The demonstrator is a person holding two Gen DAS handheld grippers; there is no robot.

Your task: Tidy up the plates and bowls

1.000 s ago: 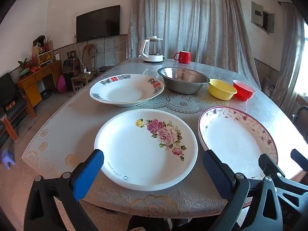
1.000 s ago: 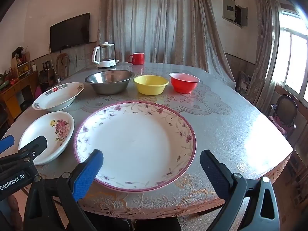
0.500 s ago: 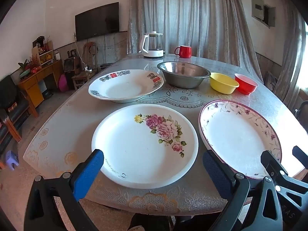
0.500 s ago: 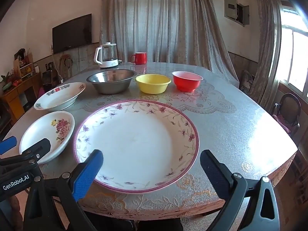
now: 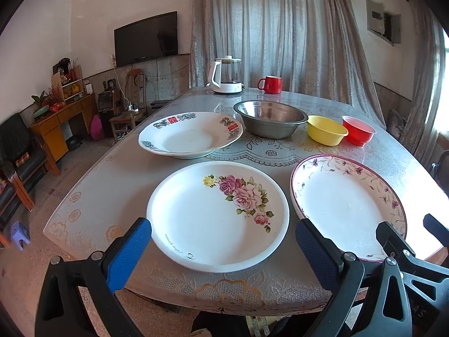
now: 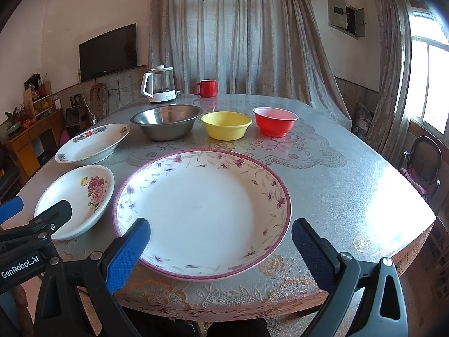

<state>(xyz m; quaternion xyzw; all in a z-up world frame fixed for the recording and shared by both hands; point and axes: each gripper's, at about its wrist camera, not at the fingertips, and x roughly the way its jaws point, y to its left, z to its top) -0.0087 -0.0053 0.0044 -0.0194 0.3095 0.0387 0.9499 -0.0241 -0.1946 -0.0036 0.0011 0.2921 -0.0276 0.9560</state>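
A white rose plate (image 5: 217, 214) lies at the table's near edge, and my left gripper (image 5: 221, 248) hangs open and empty over its near rim. A large plate with a purple rim (image 6: 202, 210) lies to its right; my right gripper (image 6: 220, 248) is open and empty over that plate's near rim. Behind stand a deep white plate with red marks (image 5: 190, 134), a steel bowl (image 5: 270, 122), a yellow bowl (image 5: 327, 133) and a red bowl (image 5: 358, 133). The rose plate (image 6: 77, 196) and the bowls also show in the right wrist view.
A white kettle (image 5: 226, 75) and a red mug (image 5: 270, 84) stand at the table's far end. The table (image 6: 350, 185) has a lace-patterned cover. A chair (image 6: 423, 165) stands to the right; cabinets and chairs line the left wall.
Both grippers have drawn back slightly and risen a little; the plates sit a bit further ahead in each view. Nothing on the table has moved.
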